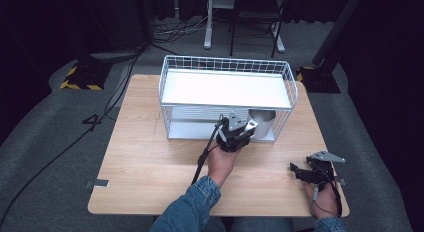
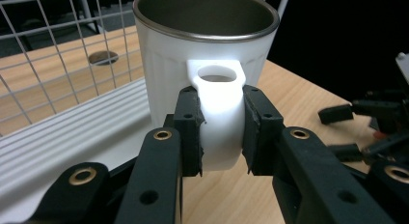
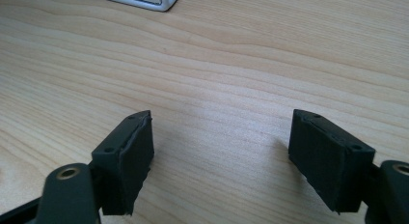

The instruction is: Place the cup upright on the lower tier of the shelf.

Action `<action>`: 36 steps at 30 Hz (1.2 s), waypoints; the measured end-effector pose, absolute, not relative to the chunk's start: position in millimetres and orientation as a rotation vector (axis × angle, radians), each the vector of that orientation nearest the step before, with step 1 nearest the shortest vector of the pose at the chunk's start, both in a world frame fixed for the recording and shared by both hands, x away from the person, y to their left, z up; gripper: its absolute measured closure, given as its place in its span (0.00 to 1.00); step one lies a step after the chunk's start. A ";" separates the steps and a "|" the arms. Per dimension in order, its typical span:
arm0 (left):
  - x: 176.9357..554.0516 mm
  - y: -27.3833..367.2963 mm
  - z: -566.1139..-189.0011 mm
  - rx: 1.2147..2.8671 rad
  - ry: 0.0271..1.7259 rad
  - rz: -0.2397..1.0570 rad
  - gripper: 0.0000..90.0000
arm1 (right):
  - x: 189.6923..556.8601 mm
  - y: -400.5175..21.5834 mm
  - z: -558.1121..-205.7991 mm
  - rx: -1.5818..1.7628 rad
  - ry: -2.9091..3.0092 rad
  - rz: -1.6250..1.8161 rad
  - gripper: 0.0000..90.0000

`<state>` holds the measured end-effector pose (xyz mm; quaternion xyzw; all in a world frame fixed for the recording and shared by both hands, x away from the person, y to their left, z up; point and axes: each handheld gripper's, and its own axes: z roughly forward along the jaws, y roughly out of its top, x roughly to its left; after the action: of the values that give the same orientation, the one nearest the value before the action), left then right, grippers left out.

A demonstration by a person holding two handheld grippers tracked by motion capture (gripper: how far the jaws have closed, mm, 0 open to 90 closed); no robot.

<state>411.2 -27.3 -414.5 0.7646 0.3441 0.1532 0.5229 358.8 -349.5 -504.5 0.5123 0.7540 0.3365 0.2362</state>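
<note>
Lab or recording studio, not a home. Small wooden worktop (image 1: 150, 167) stands alone on grey carpet (image 1: 45, 142), dark curtains (image 1: 390, 67) all round. Black stands with yellow-and-black hazard-striped bases (image 1: 80, 81) at the far corners. Loose cables (image 1: 60, 152) trail over the floor. Desk legs (image 1: 207, 22) and a chair (image 1: 255, 12) behind. White wire rack (image 1: 227, 92) on the worktop.

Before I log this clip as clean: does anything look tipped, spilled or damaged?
Nothing stands out. The white mug is upright, its handle clamped squarely by the left gripper at the wire rack's lower shelf. No spill or damage is visible.
</note>
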 end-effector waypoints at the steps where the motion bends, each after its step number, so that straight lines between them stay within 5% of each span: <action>1: 412.1 -28.9 -414.8 1.824 0.825 0.374 0.80 | 358.7 -349.4 -504.4 1.405 2.069 0.924 0.27; 36: 453.8 -48.6 -458.8 1.819 0.889 0.445 0.80 | 358.2 -349.0 -504.5 1.383 2.088 0.933 0.27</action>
<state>453.8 -48.6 -458.8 0.7551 0.3692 0.1849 0.5092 358.2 -349.0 -504.5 0.5034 0.7599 0.3394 0.2323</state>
